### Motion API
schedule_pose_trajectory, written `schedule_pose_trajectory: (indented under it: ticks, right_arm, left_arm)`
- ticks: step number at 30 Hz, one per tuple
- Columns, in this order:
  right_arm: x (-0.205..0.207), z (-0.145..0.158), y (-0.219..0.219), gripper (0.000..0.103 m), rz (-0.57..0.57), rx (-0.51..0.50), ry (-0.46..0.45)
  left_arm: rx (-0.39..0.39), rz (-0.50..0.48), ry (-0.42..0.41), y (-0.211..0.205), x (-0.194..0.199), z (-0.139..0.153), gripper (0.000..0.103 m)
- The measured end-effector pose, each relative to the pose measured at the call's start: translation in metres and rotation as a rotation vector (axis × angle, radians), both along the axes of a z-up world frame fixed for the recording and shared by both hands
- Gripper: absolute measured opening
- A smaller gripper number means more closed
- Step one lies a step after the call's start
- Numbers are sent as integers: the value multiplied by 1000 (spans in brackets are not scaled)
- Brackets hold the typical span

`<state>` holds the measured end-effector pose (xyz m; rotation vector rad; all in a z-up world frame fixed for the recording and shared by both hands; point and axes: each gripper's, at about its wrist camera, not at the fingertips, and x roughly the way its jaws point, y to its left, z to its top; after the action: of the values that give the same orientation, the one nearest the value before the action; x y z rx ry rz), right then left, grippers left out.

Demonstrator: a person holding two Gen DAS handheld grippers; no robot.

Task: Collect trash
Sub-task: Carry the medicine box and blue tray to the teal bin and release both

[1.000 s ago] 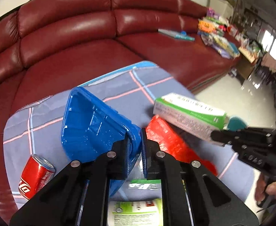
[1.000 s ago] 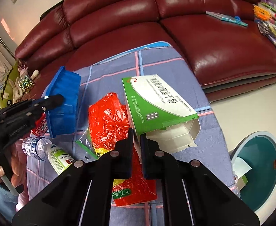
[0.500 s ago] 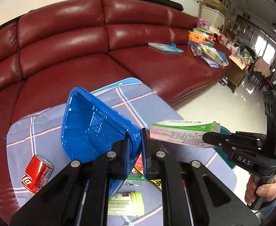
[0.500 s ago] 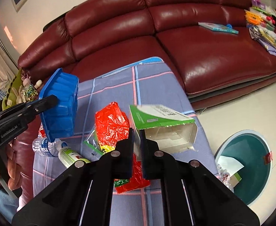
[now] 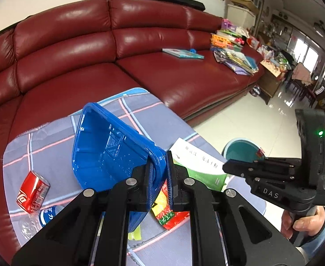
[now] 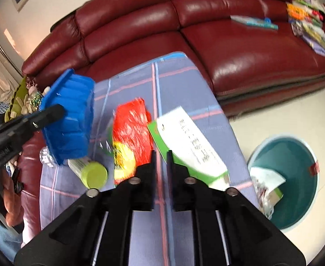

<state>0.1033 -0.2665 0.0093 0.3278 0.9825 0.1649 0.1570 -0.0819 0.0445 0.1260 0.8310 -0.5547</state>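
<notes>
**Tray in my left grip, box at my right**

My left gripper [image 5: 160, 177] is clenched on the rim of the blue tray [image 5: 109, 153], holding it tilted above the checked cloth [image 5: 51, 146]. My right gripper [image 6: 161, 161] has its fingers close together, with a narrow gap showing cloth; the green-and-white box [image 6: 191, 146] lies against the right finger, and I cannot tell whether it is gripped. The red wrapper [image 6: 133, 130], can [image 5: 32, 191] and bottle [image 6: 89, 170] lie on the cloth. The teal bin [image 6: 295, 177] stands on the floor beside it.
</notes>
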Motion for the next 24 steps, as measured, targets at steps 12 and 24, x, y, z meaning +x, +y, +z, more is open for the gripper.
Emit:
schedule_pose_trajectory:
  ticks: [12, 24]
  right_arm:
    - [-6, -80, -19, 59, -55, 87, 70]
    - [6, -80, -10, 13, -40, 155, -46]
  left_arm:
    - [30, -33, 56, -17, 8, -29, 11]
    - [75, -36, 66, -26, 11, -43, 11]
